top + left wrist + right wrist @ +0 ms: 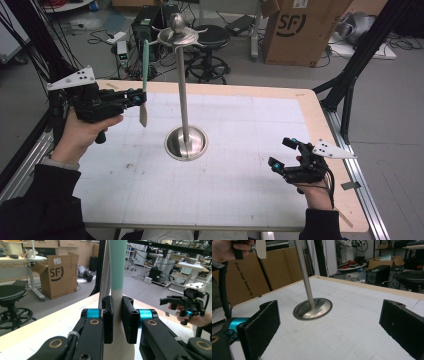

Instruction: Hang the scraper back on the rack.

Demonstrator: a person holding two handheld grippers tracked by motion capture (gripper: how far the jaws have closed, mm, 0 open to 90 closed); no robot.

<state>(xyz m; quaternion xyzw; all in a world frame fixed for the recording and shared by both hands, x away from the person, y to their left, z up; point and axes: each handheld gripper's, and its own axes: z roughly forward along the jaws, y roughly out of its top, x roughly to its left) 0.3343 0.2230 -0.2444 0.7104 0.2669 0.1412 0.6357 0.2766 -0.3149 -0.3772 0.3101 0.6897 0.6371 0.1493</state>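
Spreading across the high view, the white gridded table (pixel 225 185) carries everything, its pale wooden edge running round the mat. Rising from a round steel base just left of the table's centre, the metal stand (pixel 183 95) ends in a saucer-shaped top with short hooks. At nine o'clock from that pole, well above the mat, the left gripper (pixel 141 98) clamps a spatula (pixel 145 65) upright: its mint-green handle points up toward twelve o'clock beside the stand's top, its pale blade hangs toward six. In the left gripper view both black pads press on the pale neck of the spatula (pixel 117 270), just below where the green begins. At four o'clock from the stand's base, near the table's right edge, the right gripper (pixel 283 152) rests low with its jaws wide apart and nothing between them.
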